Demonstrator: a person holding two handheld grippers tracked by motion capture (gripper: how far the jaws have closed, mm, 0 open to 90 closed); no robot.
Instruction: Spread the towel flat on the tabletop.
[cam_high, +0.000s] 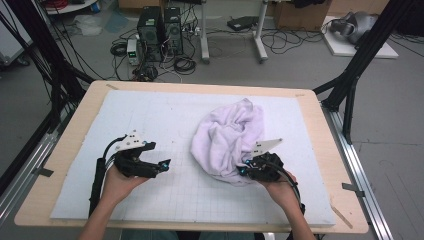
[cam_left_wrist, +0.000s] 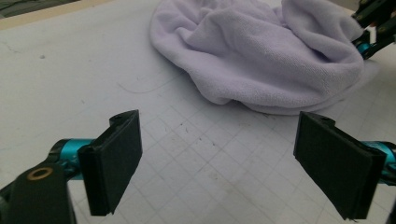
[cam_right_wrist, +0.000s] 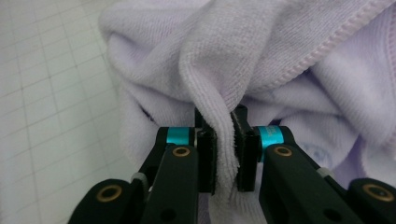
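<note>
A crumpled pale lilac towel lies in a heap right of the table's middle. My right gripper is at its near right edge, shut on a fold of the towel that runs up between the two black pads. My left gripper rests low over the mat to the left of the towel, pointing at it. Its jaws stand wide open with only bare mat between them, and the towel lies a short way beyond its pads.
A white gridded mat covers most of the wooden table. Black frame posts stand at both sides. Computers and cables sit on the floor behind the table's far edge.
</note>
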